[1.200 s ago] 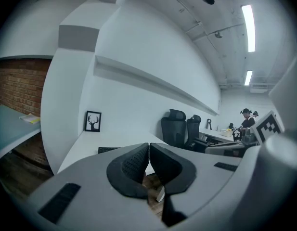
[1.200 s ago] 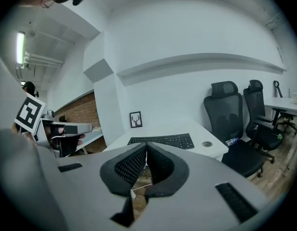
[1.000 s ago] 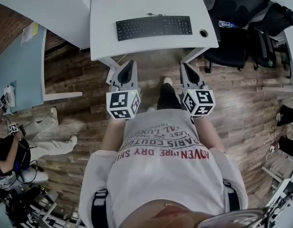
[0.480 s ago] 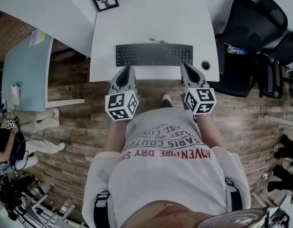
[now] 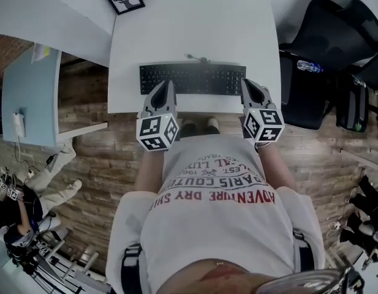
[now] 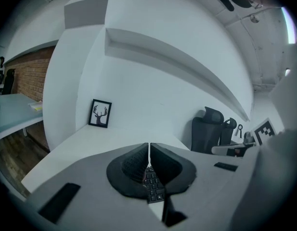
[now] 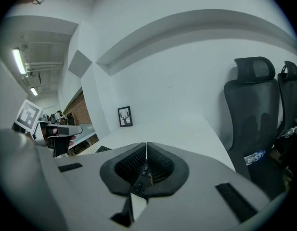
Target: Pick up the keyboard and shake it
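Left tongs [image 5: 166,86] clenched, empty, above left end of keyboard [image 5: 195,78]. Right tongs [image 5: 249,84] likewise at right end. Keyboard flat on worktop [image 5: 195,35].

I hold both grippers out in front of my chest, level with each other and well apart, jaws pointing forward.

My left gripper [image 5: 166,86] has its jaws fully together with nothing clamped. Its tips reach past the front edge of the table [image 5: 195,35], left of the middle.

My right gripper [image 5: 249,83] is closed and empty too, with its tips past the same edge nearer the right corner.

The left cube [image 5: 158,132] and right cube [image 5: 263,125] sit rearward, short of that edge.

My forearms [image 5: 146,170] run forward, roughly parallel.
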The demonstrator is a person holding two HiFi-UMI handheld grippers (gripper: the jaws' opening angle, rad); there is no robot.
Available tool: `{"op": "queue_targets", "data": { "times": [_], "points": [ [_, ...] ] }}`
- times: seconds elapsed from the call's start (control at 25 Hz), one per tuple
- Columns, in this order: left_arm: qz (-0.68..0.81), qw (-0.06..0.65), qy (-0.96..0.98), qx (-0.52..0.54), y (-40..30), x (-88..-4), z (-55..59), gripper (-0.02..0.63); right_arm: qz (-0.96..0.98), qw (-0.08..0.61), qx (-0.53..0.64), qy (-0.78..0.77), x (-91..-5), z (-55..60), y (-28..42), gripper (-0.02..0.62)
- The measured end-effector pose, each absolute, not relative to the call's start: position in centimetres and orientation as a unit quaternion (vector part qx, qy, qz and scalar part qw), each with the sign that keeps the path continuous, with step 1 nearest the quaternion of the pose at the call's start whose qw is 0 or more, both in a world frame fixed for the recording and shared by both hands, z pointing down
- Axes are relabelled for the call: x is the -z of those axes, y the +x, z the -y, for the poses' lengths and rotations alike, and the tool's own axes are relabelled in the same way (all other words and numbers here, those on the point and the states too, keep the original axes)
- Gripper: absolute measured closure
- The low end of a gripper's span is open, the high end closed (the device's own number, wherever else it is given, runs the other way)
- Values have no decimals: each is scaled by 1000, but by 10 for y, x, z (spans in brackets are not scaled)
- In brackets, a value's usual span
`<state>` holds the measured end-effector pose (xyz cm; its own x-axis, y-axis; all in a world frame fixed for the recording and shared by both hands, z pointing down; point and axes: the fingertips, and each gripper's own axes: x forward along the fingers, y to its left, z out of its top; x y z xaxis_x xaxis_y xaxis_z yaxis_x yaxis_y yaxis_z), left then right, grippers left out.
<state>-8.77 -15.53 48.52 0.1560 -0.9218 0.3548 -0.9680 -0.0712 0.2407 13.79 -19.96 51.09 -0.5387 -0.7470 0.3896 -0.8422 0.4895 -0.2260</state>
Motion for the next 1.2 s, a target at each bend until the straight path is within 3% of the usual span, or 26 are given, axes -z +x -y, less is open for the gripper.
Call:
{"op": "queue_targets", "data": {
  "times": [0.4,0.48,0.68,0.92,1.2],
  "points": [
    [610,222,752,-116,-126,-540,183,560,842,179,-257,440,-569,218,123,548],
    [595,249,754,-122,-133,-557,186,413,841,205,-262,428,-587,219,121,424],
    [602,305,722,-153,-178,-609,184,306,816,244,-291,435,-631,228,138,318],
    [589,349,703,-193,-227,-662,191,261,792,272,-330,436,-667,240,152,298],
    [508,393,730,-234,-210,-688,195,259,781,278,-385,406,-688,241,156,296]
  ]
}}
